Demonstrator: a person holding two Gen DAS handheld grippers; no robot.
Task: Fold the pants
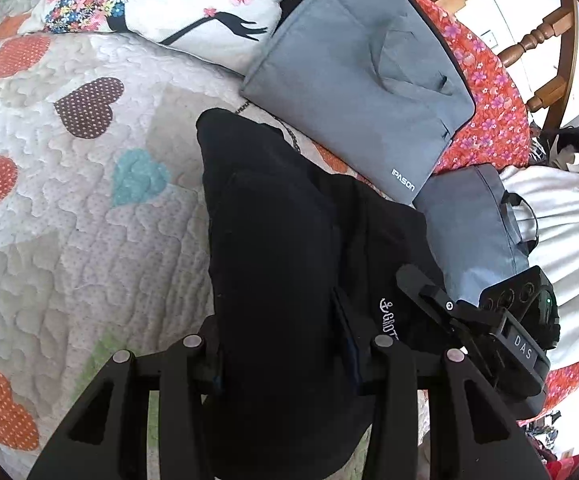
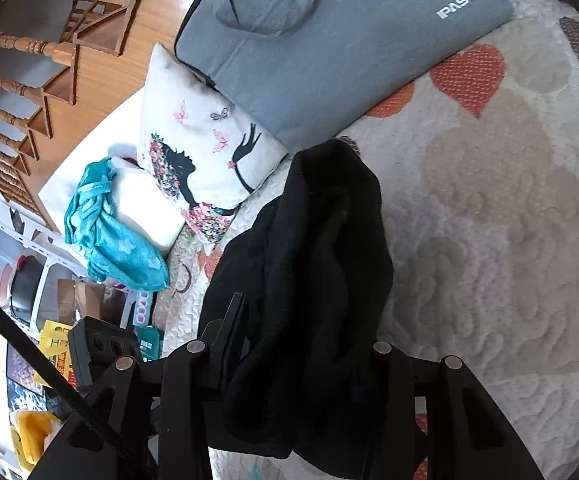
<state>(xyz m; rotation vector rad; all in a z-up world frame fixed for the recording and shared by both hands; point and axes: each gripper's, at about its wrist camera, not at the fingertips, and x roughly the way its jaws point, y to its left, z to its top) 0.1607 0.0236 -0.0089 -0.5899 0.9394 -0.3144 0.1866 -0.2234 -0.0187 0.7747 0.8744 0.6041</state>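
Note:
The black pants (image 1: 281, 216) lie bunched on a heart-patterned quilt (image 1: 69, 200), lifted at the near end. In the left wrist view my left gripper (image 1: 285, 360) is shut on a thick fold of the black cloth, which fills the gap between its fingers. My right gripper (image 1: 441, 312) shows there at the right, gripping the same garment near a white logo. In the right wrist view the right gripper (image 2: 289, 364) is shut on the pants (image 2: 321, 248), which hang in folds from it; the left gripper (image 2: 225, 328) is seen to its left.
A grey laptop bag (image 1: 361, 80) and a printed white cushion (image 1: 193, 4) lie at the far side of the quilt (image 2: 509, 220). A second grey bag (image 1: 469, 232) and white bedding sit to the right. A teal cloth (image 2: 109, 224), wooden stairs and cluttered shelves lie beyond the bed edge.

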